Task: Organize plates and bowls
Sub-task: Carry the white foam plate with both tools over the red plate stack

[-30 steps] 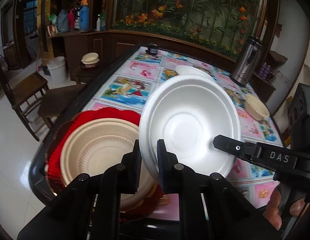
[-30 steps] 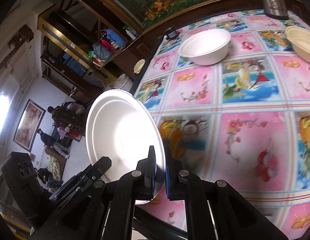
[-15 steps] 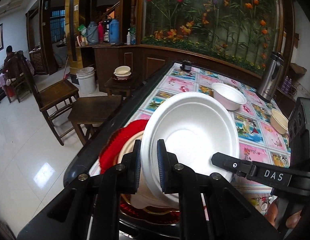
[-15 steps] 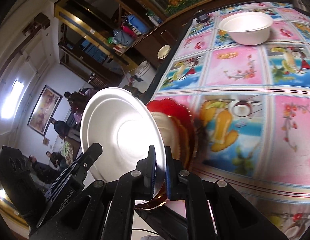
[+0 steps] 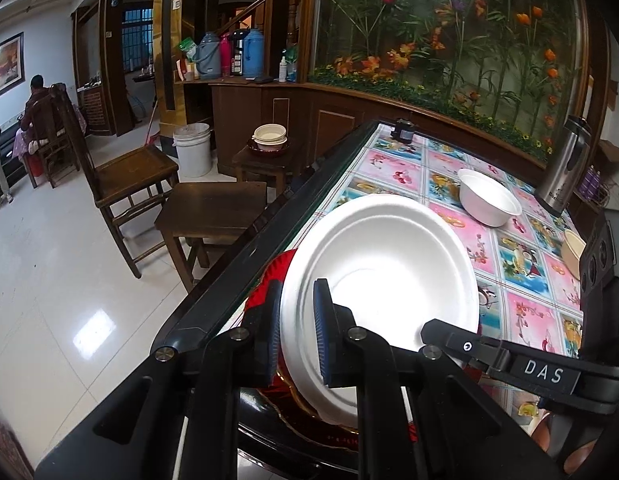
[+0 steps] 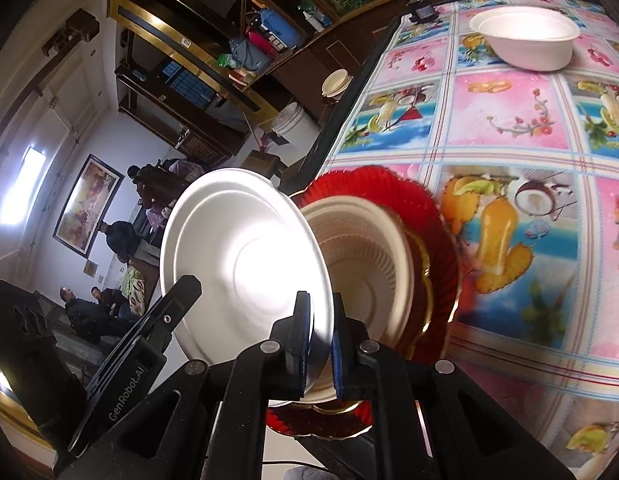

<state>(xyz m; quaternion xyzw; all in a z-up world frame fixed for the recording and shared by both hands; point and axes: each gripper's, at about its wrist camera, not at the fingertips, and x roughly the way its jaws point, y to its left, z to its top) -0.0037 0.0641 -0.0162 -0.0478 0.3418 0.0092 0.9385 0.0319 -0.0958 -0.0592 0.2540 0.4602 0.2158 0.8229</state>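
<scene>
A white foam plate (image 5: 385,272) is held tilted by both grippers. My left gripper (image 5: 296,328) is shut on its near left rim. My right gripper (image 6: 320,344) is shut on its right rim; the plate (image 6: 241,264) shows from that side too. Under it lies a red scalloped plate (image 6: 413,200) with a beige ribbed plate (image 6: 365,256) stacked on it, at the table's near left edge. In the left wrist view only a strip of the red plate (image 5: 275,276) shows. A white bowl (image 5: 489,198) stands farther back; it also shows in the right wrist view (image 6: 525,40).
A beige bowl (image 5: 573,252) sits at the table's right. A steel thermos (image 5: 565,164) stands at the far right. Left of the table (image 5: 401,168) are a dark stool (image 5: 213,208), a wooden chair (image 5: 125,172), a white bucket (image 5: 193,148) and a side table with bowls (image 5: 269,138).
Both grippers have carried the white plate leftward and back, so it now hangs over the red and beige stack near the table's left edge. Both grips are unchanged.
</scene>
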